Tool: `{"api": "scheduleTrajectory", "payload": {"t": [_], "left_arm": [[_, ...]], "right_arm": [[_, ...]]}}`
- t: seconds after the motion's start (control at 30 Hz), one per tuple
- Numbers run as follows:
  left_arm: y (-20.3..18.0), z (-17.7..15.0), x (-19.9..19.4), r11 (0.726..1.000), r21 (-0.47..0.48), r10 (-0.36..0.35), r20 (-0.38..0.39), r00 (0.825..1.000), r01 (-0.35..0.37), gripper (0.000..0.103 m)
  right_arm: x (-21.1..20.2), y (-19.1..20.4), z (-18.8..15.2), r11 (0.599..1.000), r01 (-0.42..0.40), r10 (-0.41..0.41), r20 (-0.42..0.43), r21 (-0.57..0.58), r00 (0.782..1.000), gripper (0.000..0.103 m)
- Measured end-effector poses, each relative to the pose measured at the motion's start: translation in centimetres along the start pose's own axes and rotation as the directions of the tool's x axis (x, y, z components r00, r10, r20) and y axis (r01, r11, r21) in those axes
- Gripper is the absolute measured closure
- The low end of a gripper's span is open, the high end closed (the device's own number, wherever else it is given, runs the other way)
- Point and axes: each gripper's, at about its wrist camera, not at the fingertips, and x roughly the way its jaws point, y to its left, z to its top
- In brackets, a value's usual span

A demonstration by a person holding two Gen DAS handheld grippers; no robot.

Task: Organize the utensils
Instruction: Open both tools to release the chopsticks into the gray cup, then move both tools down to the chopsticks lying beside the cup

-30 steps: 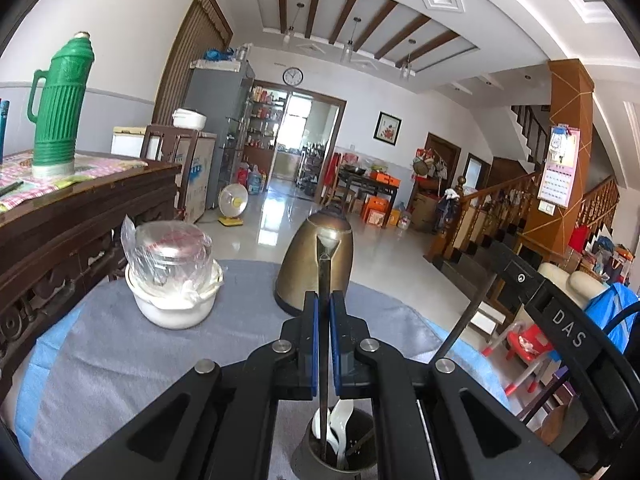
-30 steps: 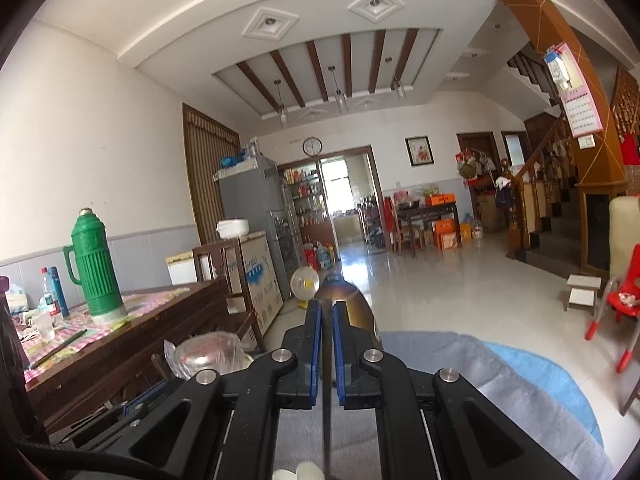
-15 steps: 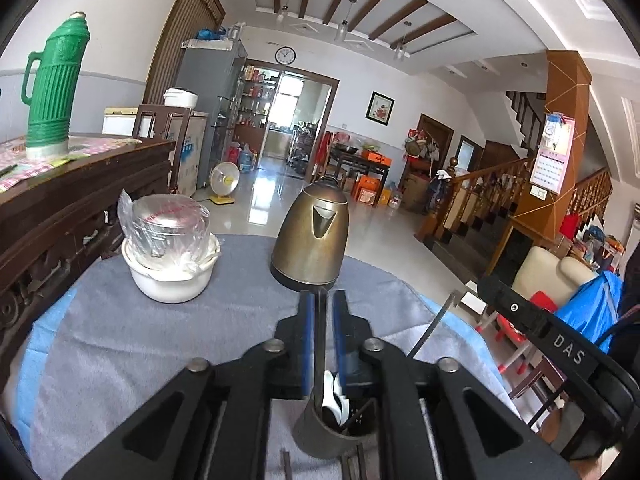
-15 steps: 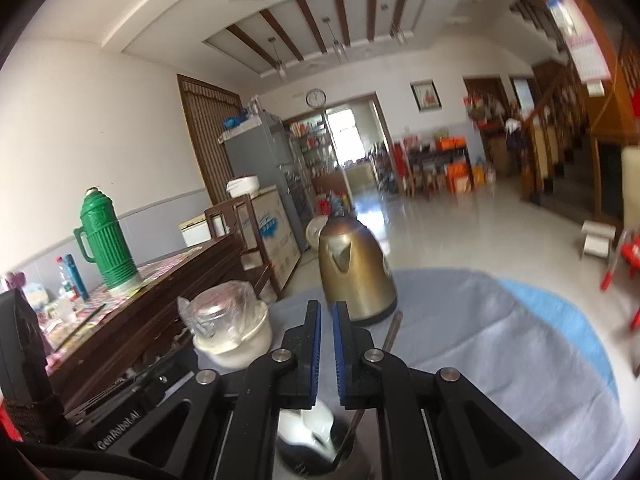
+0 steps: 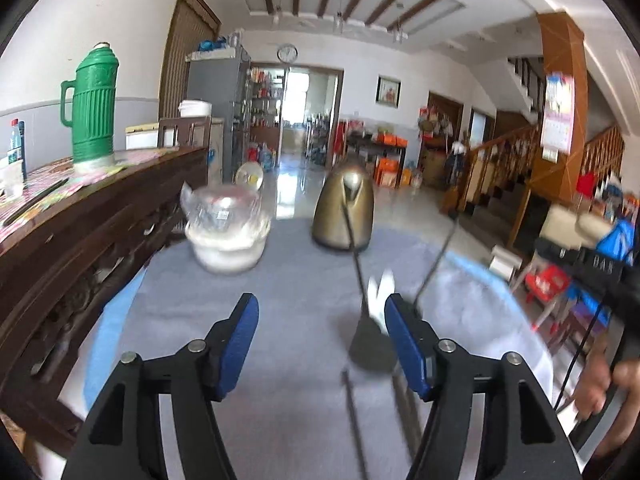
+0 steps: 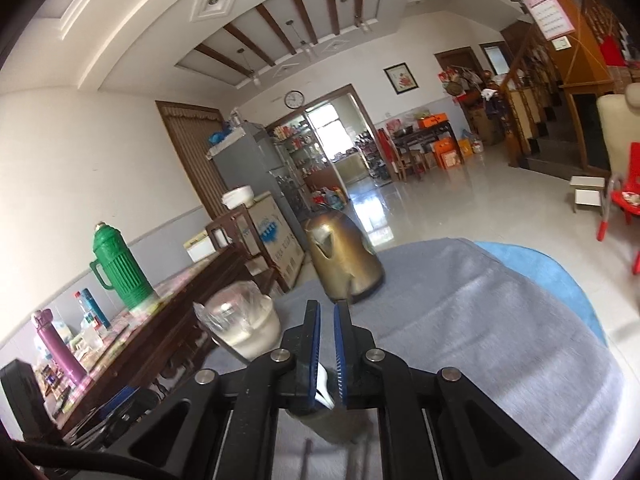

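**Left jaws let go at the cup**

Our left gripper [image 5: 320, 328] had just been opening, nothing between its spread jaws. Just right of it stood the cup [image 5: 370, 344] holding utensils [image 5: 352, 248]. Our right gripper [image 6: 325, 344] was pressed together, empty, above that cup. Loose utensils [image 5: 354, 420] lay beneath; picking one up probably came next.

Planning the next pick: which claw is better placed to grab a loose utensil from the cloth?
Left, probably. The left claw has just been opening, gripping nothing, and a loose utensil lies just under it. The right claw is shut.
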Motion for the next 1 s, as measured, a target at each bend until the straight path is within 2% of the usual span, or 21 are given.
{"api": "scheduleTrajectory", "payload": {"t": [0.13, 0.23, 0.33, 0.4, 0.53, 0.7, 0.87, 1.0], "left_arm": [[-0.1, -4.3, -0.8, 0.999, 0.033, 0.003, -0.114, 0.994, 0.001, 0.033], [0.0, -6.6, -0.7, 0.999, -0.003, -0.033, -0.200, 0.979, 0.033, 0.033], [-0.6, -7.3, -0.8, 0.998, -0.017, -0.066, -0.232, 0.970, 0.064, 0.033], [-1.6, -7.3, -0.9, 0.995, 0.001, -0.096, -0.238, 0.967, 0.099, 0.033], [-4.0, -7.3, -1.6, 0.979, 0.120, -0.138, -0.217, 0.966, 0.167, 0.030], [-6.5, -7.8, -2.2, 0.932, 0.242, -0.215, -0.228, 0.950, 0.269, 0.029], [-8.2, -7.8, -2.3, 0.906, 0.282, -0.262, -0.208, 0.942, 0.314, 0.029], [-8.8, -7.6, -2.6, 0.910, 0.281, -0.256, -0.196, 0.946, 0.305, 0.029]], "right_arm": [[-1.8, -2.2, -2.5, 0.997, 0.064, -0.067, -0.072, -0.046, 0.995, 0.094], [-2.9, -4.1, -4.6, 0.989, 0.129, -0.139, -0.155, -0.073, 0.978, 0.094], [-4.7, -5.4, -6.3, 0.975, 0.191, -0.211, -0.205, -0.109, 0.956, 0.094], [-6.5, -5.7, -6.8, 0.962, 0.233, -0.260, -0.221, -0.143, 0.940, 0.094], [-10.2, -6.0, -7.5, 0.945, 0.294, -0.320, -0.226, -0.144, 0.920, 0.094], [-14.1, -5.8, -8.6, 0.920, 0.375, -0.392, -0.223, -0.116, 0.892, 0.094], [-17.0, -4.9, -9.3, 0.895, 0.434, -0.445, -0.213, -0.099, 0.870, 0.094], [-19.1, -3.8, -9.9, 0.882, 0.453, -0.470, -0.185, -0.130, 0.863, 0.094]]}}
